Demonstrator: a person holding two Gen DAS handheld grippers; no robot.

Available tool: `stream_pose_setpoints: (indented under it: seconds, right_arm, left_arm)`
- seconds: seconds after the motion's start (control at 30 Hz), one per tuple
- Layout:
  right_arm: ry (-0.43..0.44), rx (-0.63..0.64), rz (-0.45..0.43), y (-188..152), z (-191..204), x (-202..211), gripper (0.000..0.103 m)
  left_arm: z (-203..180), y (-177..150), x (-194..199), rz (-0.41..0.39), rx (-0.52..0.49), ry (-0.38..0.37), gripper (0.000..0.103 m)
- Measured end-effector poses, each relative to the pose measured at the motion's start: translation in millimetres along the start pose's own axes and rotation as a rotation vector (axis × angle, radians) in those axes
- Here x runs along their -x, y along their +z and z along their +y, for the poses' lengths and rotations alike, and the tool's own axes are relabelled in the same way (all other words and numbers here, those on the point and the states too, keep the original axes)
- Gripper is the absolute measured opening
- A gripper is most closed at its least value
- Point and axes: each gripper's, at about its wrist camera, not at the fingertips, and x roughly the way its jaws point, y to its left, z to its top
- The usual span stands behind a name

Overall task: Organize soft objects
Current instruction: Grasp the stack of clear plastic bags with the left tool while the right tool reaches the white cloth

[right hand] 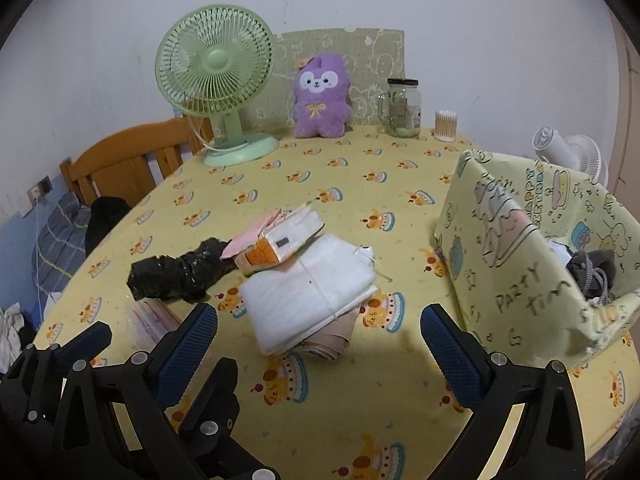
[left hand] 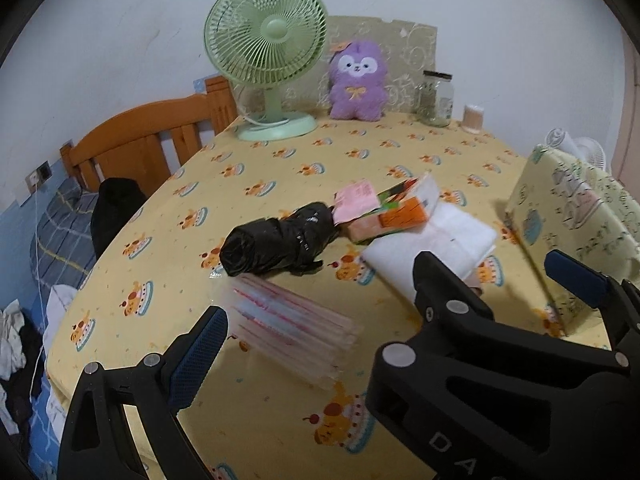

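A folded white cloth [right hand: 312, 280] lies mid-table on a beige folded piece [right hand: 332, 344]; it also shows in the left wrist view [left hand: 436, 240]. A tissue pack [right hand: 276, 244] and a roll of black bags [right hand: 180, 272] lie beside it. A stack of clear zip bags [left hand: 292, 328] sits before my left gripper [left hand: 380, 320], which is open and empty. My right gripper [right hand: 320, 352] is open and empty, just short of the cloth. A patterned box [right hand: 532, 264] at right holds grey items [right hand: 592, 272].
A green fan [right hand: 216, 80], a purple plush [right hand: 320, 96], a glass jar [right hand: 404, 108] and a cotton-swab tub [right hand: 445, 125] stand along the far edge of the table. A wooden bed frame [right hand: 128, 160] is at left. A white fan [right hand: 568, 156] stands behind the box.
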Motion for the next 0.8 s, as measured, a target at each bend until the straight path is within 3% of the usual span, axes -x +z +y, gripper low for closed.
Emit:
stream_pose_setpoints:
  seconds: [0.33,0.6,0.8]
  right_arm:
    - [0.012,0.027,0.043,1,8,-22,0.103]
    - [0.011,0.019,0.046,8,7,-32,0.103]
    - [0.012,0.018,0.053,12,6,-40,0.103]
  left_arm:
    - [20,1,-30,0.078,0.062,0.028,0.099]
    - [22,9,-42,0.081,0.066,0.003,0.098]
    - [21,14,-46,0.063,0.056,0.010,0.080]
